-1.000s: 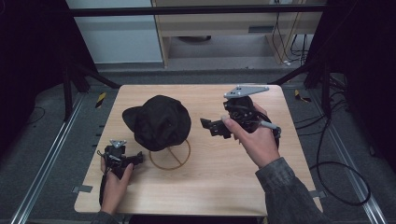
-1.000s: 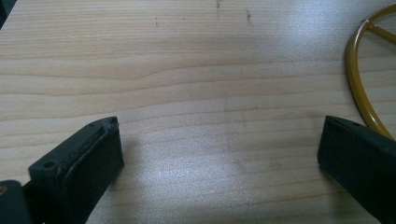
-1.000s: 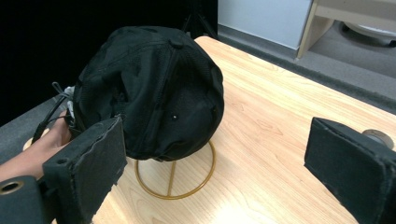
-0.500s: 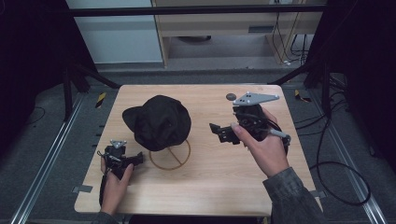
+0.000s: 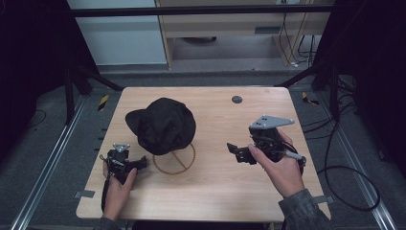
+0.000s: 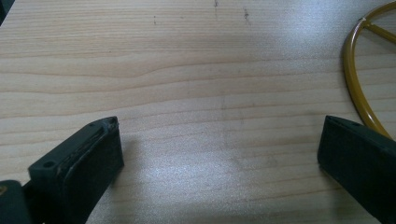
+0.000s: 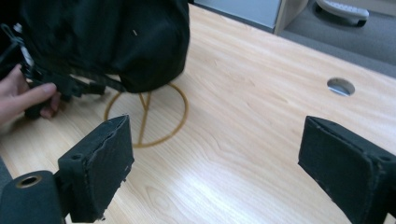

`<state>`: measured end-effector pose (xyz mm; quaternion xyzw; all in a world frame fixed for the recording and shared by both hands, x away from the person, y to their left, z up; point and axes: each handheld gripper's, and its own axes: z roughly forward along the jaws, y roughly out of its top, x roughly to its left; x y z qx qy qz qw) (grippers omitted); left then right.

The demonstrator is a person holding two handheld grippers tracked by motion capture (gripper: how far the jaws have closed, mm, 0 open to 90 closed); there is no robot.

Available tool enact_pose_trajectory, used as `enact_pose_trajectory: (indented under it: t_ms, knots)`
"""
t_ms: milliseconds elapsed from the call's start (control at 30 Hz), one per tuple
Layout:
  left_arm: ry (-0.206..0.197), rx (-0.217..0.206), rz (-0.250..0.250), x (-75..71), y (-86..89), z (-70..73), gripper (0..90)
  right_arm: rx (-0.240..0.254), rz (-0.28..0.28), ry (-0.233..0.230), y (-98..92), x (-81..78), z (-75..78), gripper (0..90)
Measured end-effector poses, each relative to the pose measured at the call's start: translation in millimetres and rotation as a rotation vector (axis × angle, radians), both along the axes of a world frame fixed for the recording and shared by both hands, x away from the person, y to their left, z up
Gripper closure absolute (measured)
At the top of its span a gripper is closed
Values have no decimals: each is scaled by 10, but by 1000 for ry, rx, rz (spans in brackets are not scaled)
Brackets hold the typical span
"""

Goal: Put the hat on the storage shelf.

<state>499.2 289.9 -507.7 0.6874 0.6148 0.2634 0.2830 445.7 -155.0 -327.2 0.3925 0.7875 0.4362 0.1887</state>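
**Resting both grippers beside a cap that sits on its stand**

Spanning most of the high view, the wooden table (image 5: pixel 210 191) carries little: a black cap (image 5: pixel 163 125) left of centre, perched on a yellow wire stand (image 5: pixel 175 162) whose round base ring lies flat on the wood, with a small round hole (image 5: pixel 236 99) in the tabletop toward the far edge. The cap droops over the top of the stand and hides its upright; only the ring and its spokes show beneath it.

The right gripper (image 5: pixel 235 149) hangs over the right half of the table, well apart from the cap, pointing toward it. In the right gripper view its jaws stand wide apart with nothing between them, and the cap (image 7: pixel 107 42) and the ring (image 7: pixel 147 119) lie ahead.

The left gripper (image 5: pixel 139 164) sits low at the near left, just beside the ring, its jaws likewise spread wide over bare wood; the ring's edge (image 6: pixel 362 98) curves past the right-hand jaw.

Judging by this, neither claw has a hold, so the step in hand looks like a pause between grasps, with the cap hung on the stand. Any further handling would call for bringing one gripper in to the cap's brim or crown and closing on fabric, while keeping the light stand from tipping.
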Motion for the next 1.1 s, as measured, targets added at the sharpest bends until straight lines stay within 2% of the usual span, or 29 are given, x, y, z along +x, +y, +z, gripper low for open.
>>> enact_pose_trajectory:
  t_ms: [467, 500, 633, 1100]
  knots:
    - [0, 0, 0, 0, 0, 0, 0, -6, -41, 56, -284, -84, -553, 108]
    - [0, 0, 0, 0, 0, 0, 0, -6, -41, 56, -284, -84, -553, 108]
    - [0, 0, 0, 0, 0, 0, 0, -6, -62, 85, -361, -114, -762, 108]
    - [0, 0, 0, 0, 0, 0, 0, -16, -89, 173, -368, -51, -1250, 108]
